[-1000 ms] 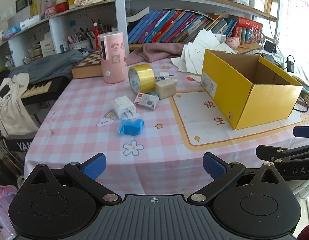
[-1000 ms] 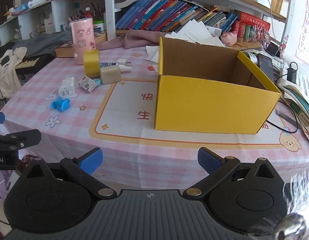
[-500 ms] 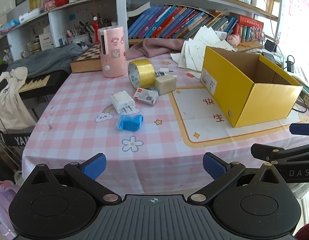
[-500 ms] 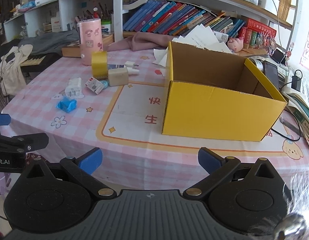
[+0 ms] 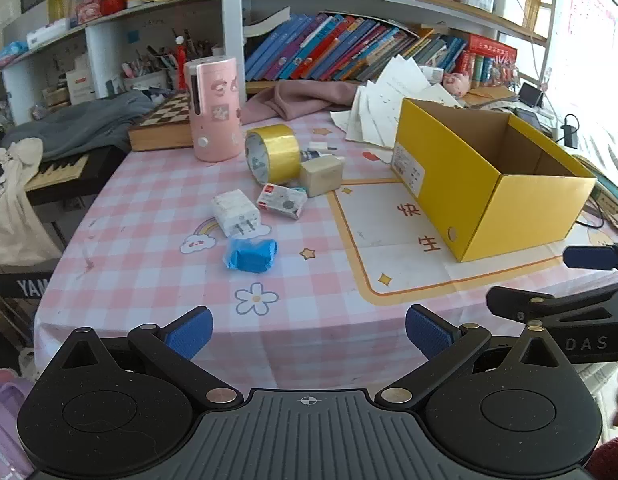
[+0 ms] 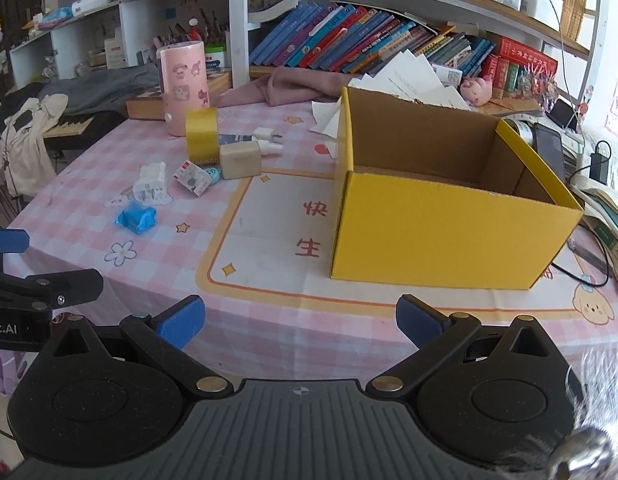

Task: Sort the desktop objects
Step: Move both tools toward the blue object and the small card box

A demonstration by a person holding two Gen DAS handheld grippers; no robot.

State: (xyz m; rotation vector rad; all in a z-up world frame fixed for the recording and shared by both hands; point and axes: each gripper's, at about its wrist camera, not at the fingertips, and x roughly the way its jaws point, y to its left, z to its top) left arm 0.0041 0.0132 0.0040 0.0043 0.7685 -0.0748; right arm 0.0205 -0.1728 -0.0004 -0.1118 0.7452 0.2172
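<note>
Left gripper [image 5: 307, 330] at the tabletop's [image 5: 149, 280] near edge, fingers spread, holding nothing, right gripper [image 6: 300, 320] likewise spread and bare, yellow box [image 6: 441, 224] open toward the right edge, blue packet [image 5: 251, 255], white charger [image 5: 235, 213], tape roll [image 5: 273, 154] grouped toward the far left

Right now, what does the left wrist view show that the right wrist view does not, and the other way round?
Only the left wrist view shows the white label on the yellow box's end wall and the open left claw.

Only the right wrist view shows the black phone behind the box and the open right claw.

Both show the yellow box, gold tape roll, pink cylinder and blue packet.
</note>
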